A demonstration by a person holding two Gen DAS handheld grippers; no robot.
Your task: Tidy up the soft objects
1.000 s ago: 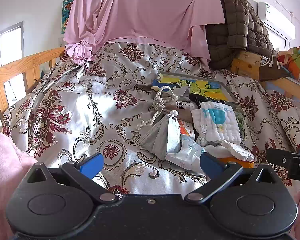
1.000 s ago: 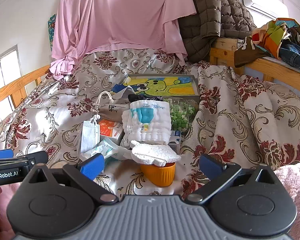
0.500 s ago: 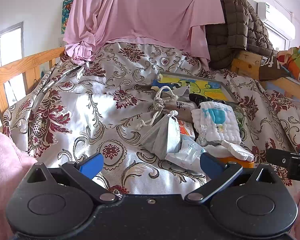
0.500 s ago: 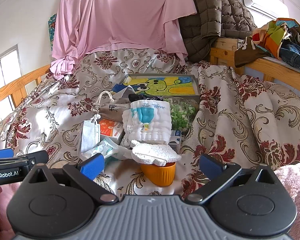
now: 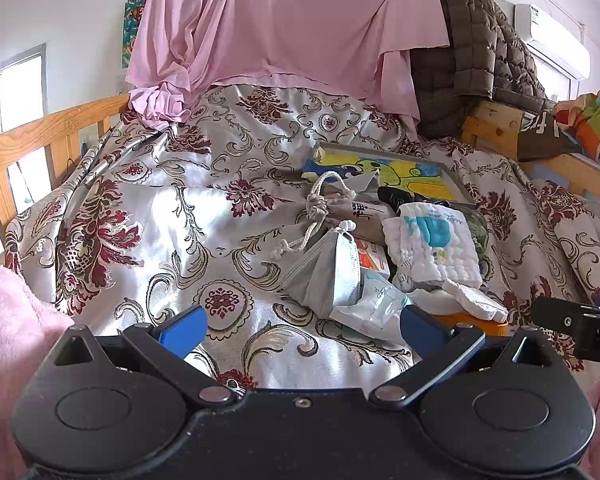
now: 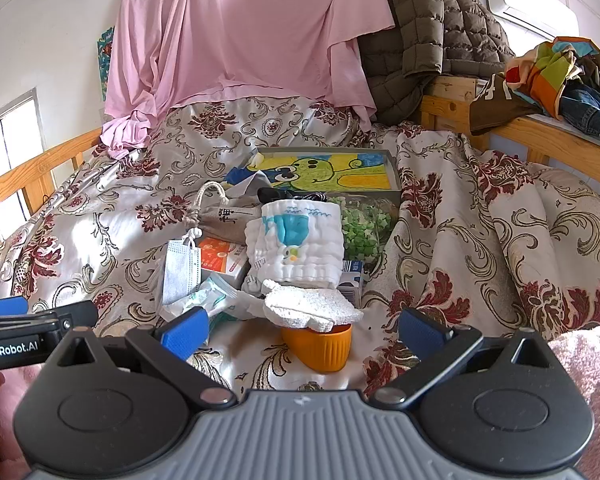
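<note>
Left wrist view: left gripper (image 5: 302, 322) is hanging released, jaws spread and holding nothing, above the patterned bedspread (image 5: 172, 232). The soft things are lying in a heap to its right: a grey face mask (image 5: 328, 268), a drawstring pouch (image 5: 340, 208), a folded quilted cloth (image 5: 432, 248). All are looking light and limp; the mask is likely best taken by its folded edge, the pouch by its cord. Open bedspread is lying to the left as room for setting things down, bounded by a wooden rail (image 5: 48, 132). Right wrist view: right gripper (image 6: 302, 326) is likewise hanging released and empty, just before an orange cup (image 6: 320, 346) with a white sponge (image 6: 312, 306) resting on top. The cup is tilting and probably tipping easily. The quilted cloth (image 6: 296, 244) is standing behind it, and bare bedspread is spreading to the right.
</note>
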